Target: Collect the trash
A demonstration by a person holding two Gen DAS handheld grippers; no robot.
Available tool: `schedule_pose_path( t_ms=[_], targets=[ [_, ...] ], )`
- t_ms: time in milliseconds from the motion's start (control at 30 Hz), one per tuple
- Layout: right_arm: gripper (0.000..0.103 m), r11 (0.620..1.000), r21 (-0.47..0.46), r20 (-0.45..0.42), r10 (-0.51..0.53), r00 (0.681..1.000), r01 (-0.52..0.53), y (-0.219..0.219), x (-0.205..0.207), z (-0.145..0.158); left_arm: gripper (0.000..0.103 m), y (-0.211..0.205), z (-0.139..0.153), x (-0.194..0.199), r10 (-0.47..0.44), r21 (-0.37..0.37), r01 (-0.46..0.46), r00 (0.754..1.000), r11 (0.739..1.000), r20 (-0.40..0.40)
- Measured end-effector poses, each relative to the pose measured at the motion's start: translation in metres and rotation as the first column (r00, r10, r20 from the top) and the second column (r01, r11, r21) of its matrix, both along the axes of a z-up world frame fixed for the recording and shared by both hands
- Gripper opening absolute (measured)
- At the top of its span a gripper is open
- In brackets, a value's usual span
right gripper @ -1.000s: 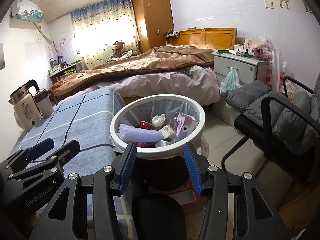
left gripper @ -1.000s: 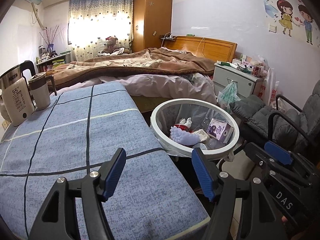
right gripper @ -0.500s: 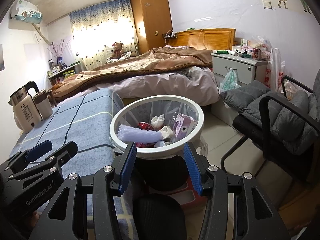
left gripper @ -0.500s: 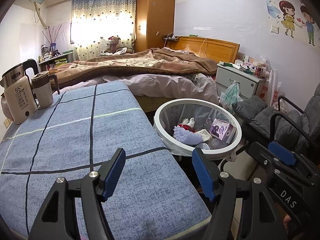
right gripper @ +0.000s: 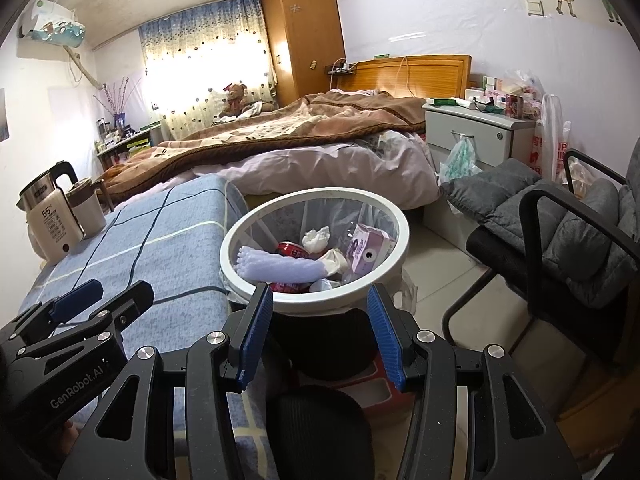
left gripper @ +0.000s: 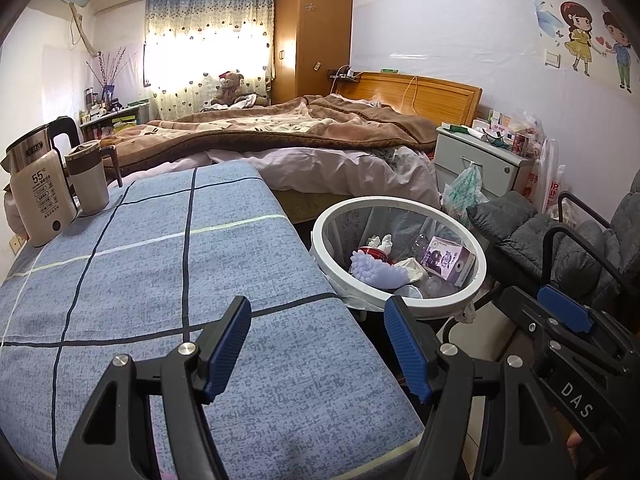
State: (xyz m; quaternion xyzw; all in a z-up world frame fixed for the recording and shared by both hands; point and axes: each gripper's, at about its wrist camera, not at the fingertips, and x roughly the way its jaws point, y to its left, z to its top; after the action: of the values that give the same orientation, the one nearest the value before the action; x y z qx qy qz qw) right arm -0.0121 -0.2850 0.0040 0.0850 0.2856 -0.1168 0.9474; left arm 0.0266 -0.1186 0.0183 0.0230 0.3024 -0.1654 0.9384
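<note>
Trash bin (right gripper: 236,236) just beyond right claw (right gripper: 318,310), claw empty, agape

I see my left view drift slightly, so the bin (left gripper: 400,258) sits further right; nothing else changes.

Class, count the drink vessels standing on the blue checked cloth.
2: a steel kettle at the cloth's far left corner, and a lidded beige mug just right of it. Anything behind them is hidden.
</note>
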Motion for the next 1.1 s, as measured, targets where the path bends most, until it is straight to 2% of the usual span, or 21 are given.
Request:
schedule_pose_path(
  t_ms=[1100],
  targets=[
    [0.050,1.000,0.005,-0.004,0.004,1.000,-0.004,0.0023,-0.0009,-0.0051,0.071,-0.0005,-0.0011,0.0000,0.002,0.002,-0.002,1.000,1.000,-0.002]
  ],
)
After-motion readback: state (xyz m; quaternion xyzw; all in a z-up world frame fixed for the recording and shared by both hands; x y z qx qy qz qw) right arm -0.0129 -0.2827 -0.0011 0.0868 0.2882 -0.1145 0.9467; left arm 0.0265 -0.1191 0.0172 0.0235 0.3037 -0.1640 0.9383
